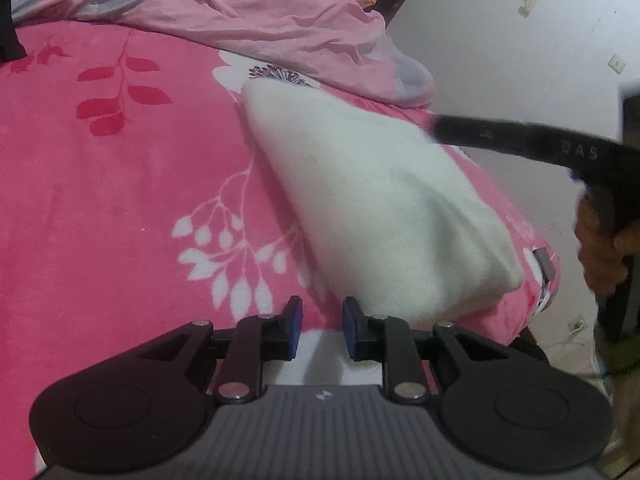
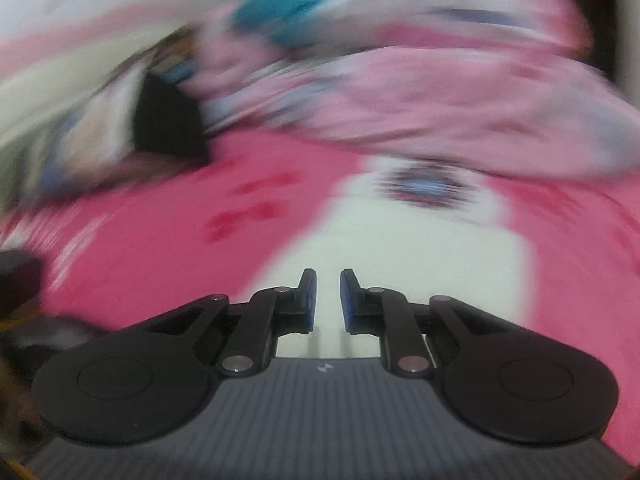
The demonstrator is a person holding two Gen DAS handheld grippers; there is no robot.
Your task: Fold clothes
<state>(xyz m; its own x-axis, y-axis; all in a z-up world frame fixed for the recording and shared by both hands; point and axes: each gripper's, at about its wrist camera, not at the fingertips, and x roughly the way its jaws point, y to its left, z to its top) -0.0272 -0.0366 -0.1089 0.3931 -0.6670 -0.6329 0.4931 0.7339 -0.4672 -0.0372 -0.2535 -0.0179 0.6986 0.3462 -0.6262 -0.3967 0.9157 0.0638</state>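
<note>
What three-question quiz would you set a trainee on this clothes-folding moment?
1. True or false: the left tool is gripping the white garment.
2. The white garment lies on: A) a wooden table; B) the floral blanket; C) a blue chair.
3. Fill in: the crumpled quilt piled behind the garment is mostly ___ in colour.

Key: 1. False: its jaws stand a little apart with nothing between them. 2. B. 3. Pink.
</note>
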